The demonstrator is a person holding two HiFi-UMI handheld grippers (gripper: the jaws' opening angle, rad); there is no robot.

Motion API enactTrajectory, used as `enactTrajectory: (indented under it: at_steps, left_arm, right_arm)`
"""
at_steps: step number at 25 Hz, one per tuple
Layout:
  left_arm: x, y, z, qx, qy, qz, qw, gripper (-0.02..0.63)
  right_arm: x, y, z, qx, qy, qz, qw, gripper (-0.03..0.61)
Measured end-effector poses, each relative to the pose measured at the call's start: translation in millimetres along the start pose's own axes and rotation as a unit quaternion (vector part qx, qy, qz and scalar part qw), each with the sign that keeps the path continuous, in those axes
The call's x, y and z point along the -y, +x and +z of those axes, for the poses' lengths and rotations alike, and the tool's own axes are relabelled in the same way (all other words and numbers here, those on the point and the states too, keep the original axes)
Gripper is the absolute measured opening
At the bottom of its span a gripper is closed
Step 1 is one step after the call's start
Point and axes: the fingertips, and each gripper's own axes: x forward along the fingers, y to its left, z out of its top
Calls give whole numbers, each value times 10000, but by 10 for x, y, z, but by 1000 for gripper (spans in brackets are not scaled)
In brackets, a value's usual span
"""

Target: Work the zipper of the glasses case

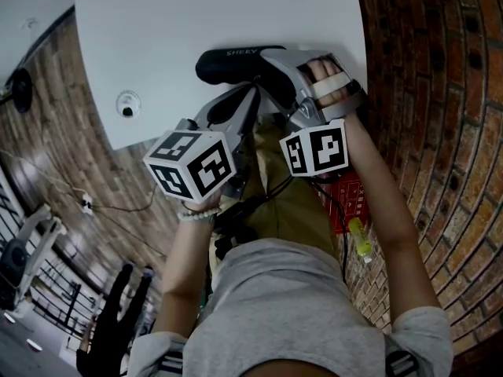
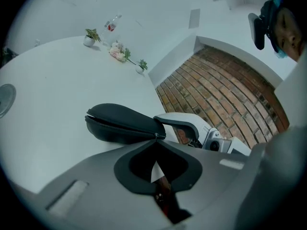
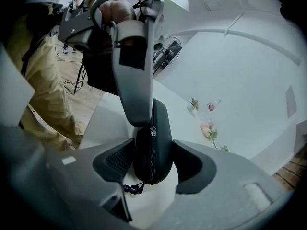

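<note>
Case: black oval zipped glasses case (image 1: 228,63), lying on white tabletop (image 1: 157,38).
Right claw (image 3: 152,150): clamped across case's near end.
Left claw (image 2: 156,138): pinched shut on zipper pull (image 3: 152,130) at the seam.

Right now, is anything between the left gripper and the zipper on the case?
Nothing visible stands between them. The left gripper is shut right on the pull at the near end of the case, and the right gripper clamps the case from both sides.
</note>
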Motion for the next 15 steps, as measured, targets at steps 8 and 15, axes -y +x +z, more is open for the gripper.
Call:
enactTrajectory:
  at_steps: [8, 15]
  left_arm:
    - [-70, -83, 59, 165, 0, 66, 9998, 18]
    - [-206, -203, 92, 284, -44, 185, 9994, 18]
  right_arm:
    - [-19, -3, -46, -55, 43, 131, 9999, 253]
    - [-34, -2, -52, -62, 42, 178, 9998, 253]
